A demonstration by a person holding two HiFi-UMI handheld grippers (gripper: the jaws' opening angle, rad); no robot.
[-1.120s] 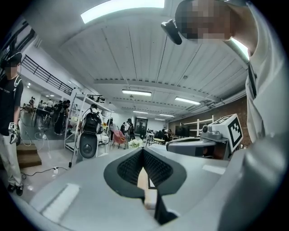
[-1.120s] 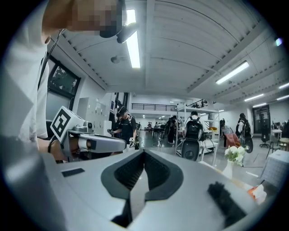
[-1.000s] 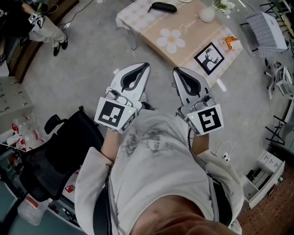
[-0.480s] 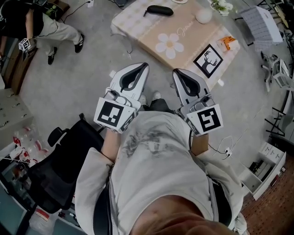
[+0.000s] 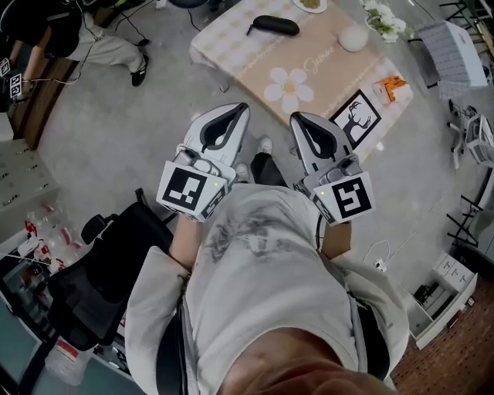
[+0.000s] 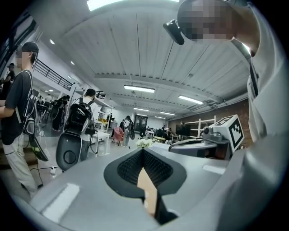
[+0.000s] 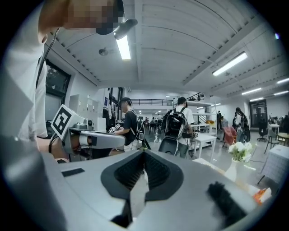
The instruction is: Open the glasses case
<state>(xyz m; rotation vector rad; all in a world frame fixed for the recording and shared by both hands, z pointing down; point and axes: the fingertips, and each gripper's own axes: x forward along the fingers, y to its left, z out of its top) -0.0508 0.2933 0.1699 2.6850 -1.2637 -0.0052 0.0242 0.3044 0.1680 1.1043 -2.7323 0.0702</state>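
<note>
Table (image 5: 245, 55) nearer now — glasses case (image 5: 275, 25) closed on it; left tool (image 5: 241, 109), right tool (image 5: 298, 118) clenched, empty.

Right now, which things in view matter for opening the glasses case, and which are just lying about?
For the job:
- glasses case, closed, on the table
- left tool and right tool, both shut and empty, not yet at the table

Lying about:
- white vase with flowers
- orange packet
- deer picture
- office chair
</note>
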